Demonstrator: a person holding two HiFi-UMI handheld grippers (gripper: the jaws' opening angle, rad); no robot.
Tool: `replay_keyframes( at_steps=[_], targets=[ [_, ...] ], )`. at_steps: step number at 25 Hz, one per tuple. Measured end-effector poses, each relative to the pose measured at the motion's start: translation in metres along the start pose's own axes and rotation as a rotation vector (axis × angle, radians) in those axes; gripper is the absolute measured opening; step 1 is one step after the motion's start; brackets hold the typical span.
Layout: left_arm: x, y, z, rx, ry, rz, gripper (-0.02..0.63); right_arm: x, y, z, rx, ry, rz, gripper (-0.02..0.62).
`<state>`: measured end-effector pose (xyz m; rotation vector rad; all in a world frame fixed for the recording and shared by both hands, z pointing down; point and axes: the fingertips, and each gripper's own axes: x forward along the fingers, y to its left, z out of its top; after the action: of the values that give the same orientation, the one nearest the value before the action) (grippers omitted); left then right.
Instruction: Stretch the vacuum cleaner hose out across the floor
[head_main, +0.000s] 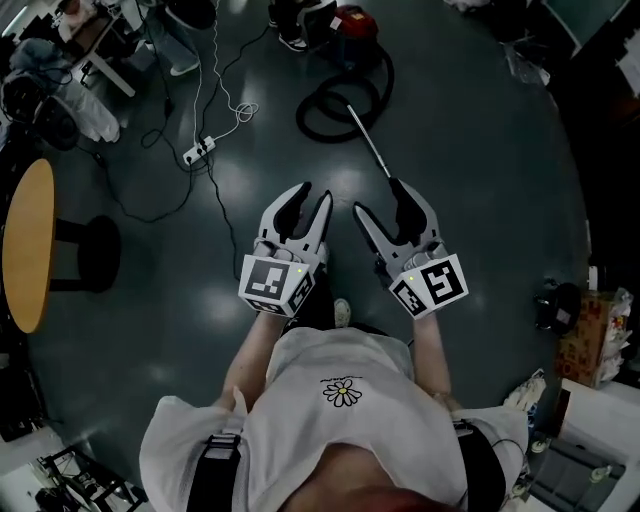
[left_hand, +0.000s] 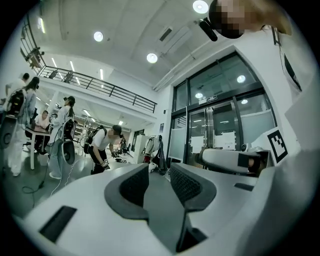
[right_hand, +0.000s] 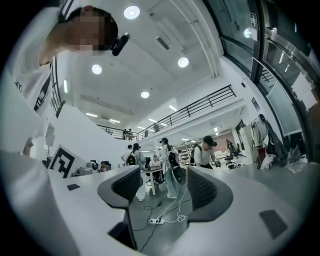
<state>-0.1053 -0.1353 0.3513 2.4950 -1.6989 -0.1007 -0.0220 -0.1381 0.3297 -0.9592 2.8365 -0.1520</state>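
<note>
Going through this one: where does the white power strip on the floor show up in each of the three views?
Head view: power strip at upper left, left of the black hose coil.
Left gripper view: not in it.
Right gripper view: low centre.
Shared landmark: the white cable loop beside the strip, also in the right gripper view.

A dark, glossy floor (head_main: 480, 200) mirrors the round ceiling lights (right_hand: 131, 12). At the left edge stands a round wooden table (head_main: 28, 245). Farther off lies a white power strip (head_main: 198, 151) (cables trailing from it). A railed mezzanine (left_hand: 100, 85) runs overhead, and tall glass doors (left_hand: 220, 125) close one side.
</note>
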Motion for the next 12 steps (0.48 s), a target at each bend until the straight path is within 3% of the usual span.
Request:
replay_keyframes(
  at_steps=[4,7,9,12],
  targets=[
    [0.087,0.067,-0.008,-0.01,-0.002,0.0,0.14,0.077,-0.066,-0.009,0.173,-0.022,0.05,0.282],
    [0.151,0.119,-0.006,-0.038,0.016,-0.011,0.14,0.138,-0.123,-0.016,0.368,0.007,0.02,0.282],
    [0.19,0.152,0.001,-0.058,0.026,-0.038,0.14,0.176,-0.153,-0.016,0.401,0.014,-0.022,0.282],
    [0.248,0.198,0.019,-0.044,0.007,-0.083,0.14,0.231,-0.195,-0.017,0.358,0.027,-0.083,0.282]
  ],
)
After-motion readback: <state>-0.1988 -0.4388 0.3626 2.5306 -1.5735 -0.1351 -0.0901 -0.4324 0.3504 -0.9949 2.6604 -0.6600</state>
